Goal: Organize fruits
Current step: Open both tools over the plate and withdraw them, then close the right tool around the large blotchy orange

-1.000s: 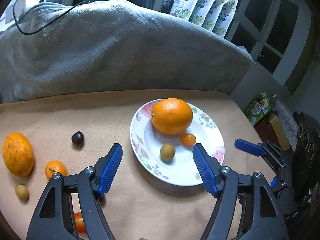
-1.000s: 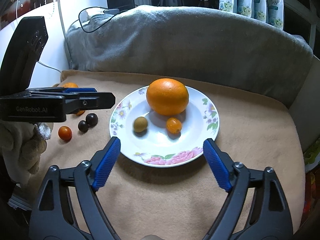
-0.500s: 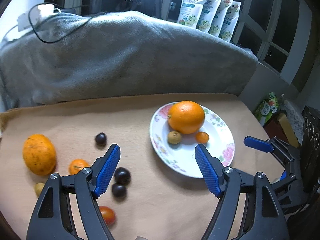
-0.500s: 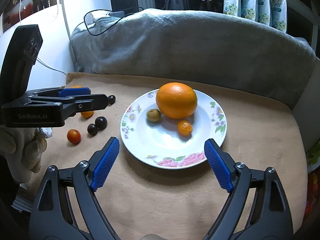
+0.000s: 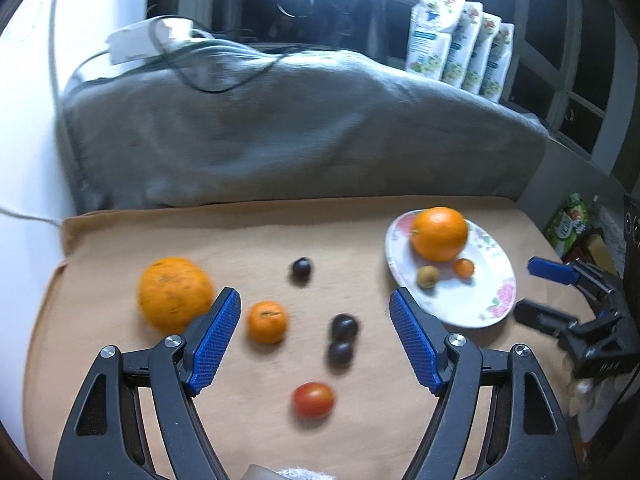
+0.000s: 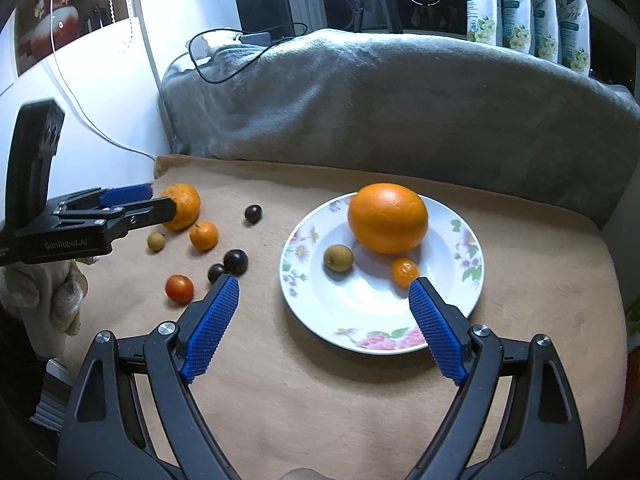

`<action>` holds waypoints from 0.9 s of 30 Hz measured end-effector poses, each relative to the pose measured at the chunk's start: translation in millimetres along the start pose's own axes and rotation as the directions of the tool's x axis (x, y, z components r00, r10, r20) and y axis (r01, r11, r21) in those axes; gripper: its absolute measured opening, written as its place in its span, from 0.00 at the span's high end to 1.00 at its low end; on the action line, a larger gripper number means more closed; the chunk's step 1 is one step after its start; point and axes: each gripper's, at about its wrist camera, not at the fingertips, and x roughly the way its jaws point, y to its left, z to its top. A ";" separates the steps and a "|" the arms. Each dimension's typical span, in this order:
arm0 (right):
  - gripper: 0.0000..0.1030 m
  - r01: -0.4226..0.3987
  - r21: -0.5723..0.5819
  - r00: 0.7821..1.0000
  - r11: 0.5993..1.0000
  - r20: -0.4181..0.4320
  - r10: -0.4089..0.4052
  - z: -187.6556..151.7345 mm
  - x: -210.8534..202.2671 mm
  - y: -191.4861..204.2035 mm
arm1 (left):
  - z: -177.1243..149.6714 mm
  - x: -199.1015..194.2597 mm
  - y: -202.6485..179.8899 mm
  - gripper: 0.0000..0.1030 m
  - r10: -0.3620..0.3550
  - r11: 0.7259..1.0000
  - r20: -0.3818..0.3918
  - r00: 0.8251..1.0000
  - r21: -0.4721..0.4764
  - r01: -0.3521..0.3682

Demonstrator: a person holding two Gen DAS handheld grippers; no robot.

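A flowered white plate (image 6: 460, 312) (image 5: 496, 280) holds a big orange (image 6: 387, 218), a small orange fruit (image 6: 405, 272) and a greenish fruit (image 6: 338, 257). Left of it on the tan cloth lie a large spotted orange (image 5: 173, 293), a mandarin (image 5: 267, 321), three dark plums (image 5: 301, 270) (image 5: 344, 327) (image 5: 340, 352), a red tomato (image 5: 313, 399) and a small yellowish fruit (image 6: 156, 241). My left gripper (image 5: 314, 338) is open and empty above the mandarin and plums. My right gripper (image 6: 322, 320) is open and empty at the plate's near edge.
A grey blanket (image 6: 400, 112) with a black cable rises behind the cloth. Refill pouches (image 6: 524, 4) stand at the window. A white wall (image 6: 100, 92) bounds the left side. The cloth's edge drops off at right, by a green carton (image 5: 568, 220).
My left gripper has swung left, from over the plate to over the loose fruit. My right gripper has drawn back slightly from the plate. No fruit has moved.
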 end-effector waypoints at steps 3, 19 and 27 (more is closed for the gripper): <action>0.13 -0.015 -0.003 1.000 1.000 0.002 0.015 4.9 1.0 4.8 | -5.4 -4.9 17.2 0.25 0.028 0.999 -0.005 1.000 -0.023 -0.028; 0.13 -0.127 -0.027 0.991 0.992 -0.049 0.126 50.1 45.0 50.3 | -31.0 -9.2 97.2 0.25 0.088 0.982 -0.028 0.996 -0.164 -0.091; 0.13 -0.222 0.014 0.968 0.975 -0.116 0.222 76.2 88.5 80.7 | -36.2 7.6 122.5 0.25 0.033 0.973 -0.047 0.998 -0.226 -0.043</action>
